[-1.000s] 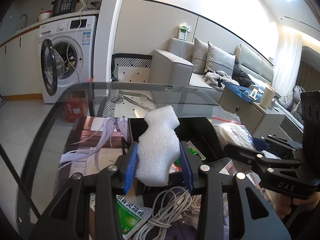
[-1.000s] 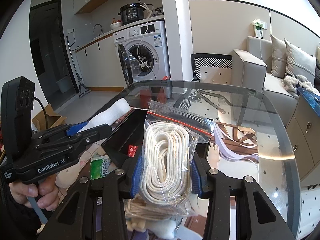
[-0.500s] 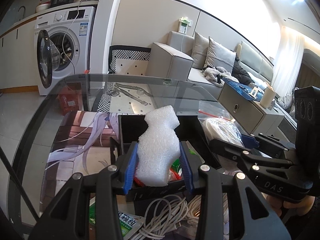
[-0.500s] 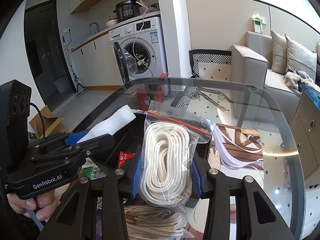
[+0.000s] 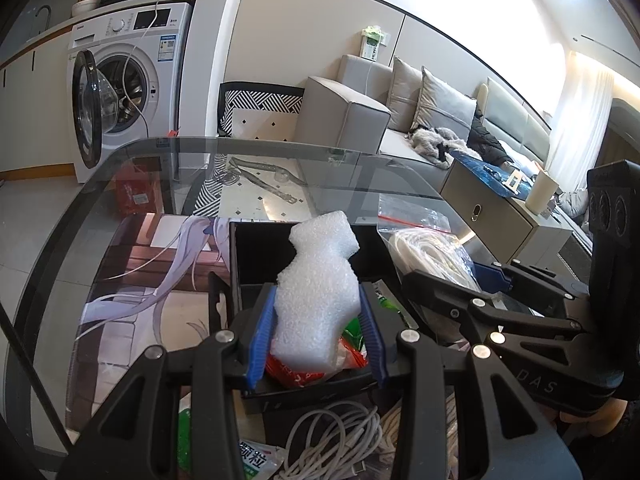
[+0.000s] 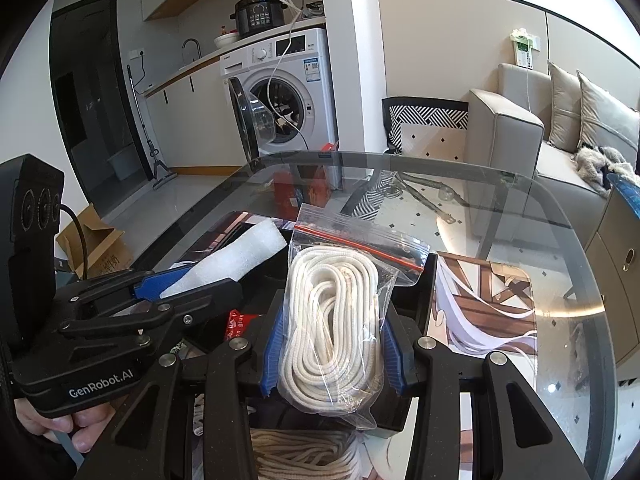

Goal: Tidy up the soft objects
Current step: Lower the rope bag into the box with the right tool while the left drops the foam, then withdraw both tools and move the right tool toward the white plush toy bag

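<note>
A lumpy white foam piece (image 5: 320, 264) stands upright between the blue pads of my left gripper (image 5: 317, 296), which is shut on it. It hangs over the open black box (image 5: 240, 248), where a red packet (image 5: 288, 372) and green wrappers lie. My right gripper (image 6: 334, 314) is shut on a clear zip bag of coiled white rope (image 6: 332, 328), held above the same black box (image 6: 430, 280). In the right wrist view the left gripper (image 6: 192, 284) and its foam (image 6: 244, 254) sit just to the left. In the left wrist view the rope bag (image 5: 432, 252) shows at the right.
The box rests on a printed mat (image 5: 160, 276) on a round glass table (image 5: 280, 160). White cables (image 5: 332, 440) and a green packet (image 5: 256, 456) lie near me; a second rope bundle (image 6: 304, 456) lies below. A washing machine (image 6: 288, 92) and sofa (image 5: 360, 120) stand beyond.
Both grippers have moved forward and a little lower, so the foam and the rope bag now hang over the black box. Neither grip has changed.
</note>
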`<state>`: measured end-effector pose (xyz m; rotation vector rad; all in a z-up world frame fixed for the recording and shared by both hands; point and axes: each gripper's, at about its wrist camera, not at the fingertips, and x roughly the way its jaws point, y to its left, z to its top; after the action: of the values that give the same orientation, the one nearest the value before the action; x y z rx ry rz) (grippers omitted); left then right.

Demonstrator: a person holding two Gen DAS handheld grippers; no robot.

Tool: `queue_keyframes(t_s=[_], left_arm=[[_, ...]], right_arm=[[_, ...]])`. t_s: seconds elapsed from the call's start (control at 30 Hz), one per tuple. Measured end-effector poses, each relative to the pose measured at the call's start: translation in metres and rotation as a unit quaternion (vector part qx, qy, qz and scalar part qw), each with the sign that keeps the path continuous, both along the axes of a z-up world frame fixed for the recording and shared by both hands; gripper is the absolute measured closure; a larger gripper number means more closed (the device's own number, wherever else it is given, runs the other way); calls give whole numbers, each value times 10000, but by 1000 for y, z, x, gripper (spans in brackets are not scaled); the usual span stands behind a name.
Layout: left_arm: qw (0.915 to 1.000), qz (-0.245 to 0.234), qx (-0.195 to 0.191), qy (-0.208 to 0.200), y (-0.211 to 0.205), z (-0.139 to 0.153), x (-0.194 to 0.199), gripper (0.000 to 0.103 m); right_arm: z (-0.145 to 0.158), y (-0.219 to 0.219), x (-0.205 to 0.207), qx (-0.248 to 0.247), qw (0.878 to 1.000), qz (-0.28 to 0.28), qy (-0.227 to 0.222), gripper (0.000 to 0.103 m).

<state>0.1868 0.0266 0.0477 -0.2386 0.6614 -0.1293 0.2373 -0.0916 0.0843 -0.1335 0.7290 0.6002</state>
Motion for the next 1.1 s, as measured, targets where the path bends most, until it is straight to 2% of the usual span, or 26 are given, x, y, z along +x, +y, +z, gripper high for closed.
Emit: queue_keyframes(t_s=[0.2, 0.33, 0.43, 0.57, 0.63, 0.77, 0.8, 0.83, 0.97, 1.1], left_arm=[[10000, -29, -6, 43, 0, -3, 4, 64], [10000, -57, 11, 47, -1, -6, 7, 64], [10000, -72, 22, 54, -1, -5, 8, 64], [9999, -81, 64, 55, -3, -5, 8, 63], [9999, -121, 95, 67, -4, -5, 8, 60], [9996, -240, 120, 16, -6, -3, 3, 44], [9997, -192, 163, 1, -6, -2, 1, 35], [9997, -212, 152, -24, -5, -1, -1, 31], [9996, -173, 137, -157, -1, 6, -12, 0], [9994, 31, 295, -193, 6, 8, -24, 0]], right_arm=[[-2, 3, 3, -25, 10000, 18, -8, 61], [-2, 3, 1, -31, 9998, 65, -167, 60], [0, 2, 0, -22, 9997, 8, -238, 52], [3, -3, -2, -10, 9995, -71, -320, 50], [5, -7, -5, -18, 9993, -111, -348, 39], [11, -17, -14, -16, 9989, -198, -424, 21], [13, -21, -16, 10, 9988, -237, -421, 13], [14, -27, -18, 25, 9985, -362, -415, 4], [19, -49, -26, 229, 9963, -684, -468, 1], [17, -65, -34, 239, 9960, -776, -380, 1]])
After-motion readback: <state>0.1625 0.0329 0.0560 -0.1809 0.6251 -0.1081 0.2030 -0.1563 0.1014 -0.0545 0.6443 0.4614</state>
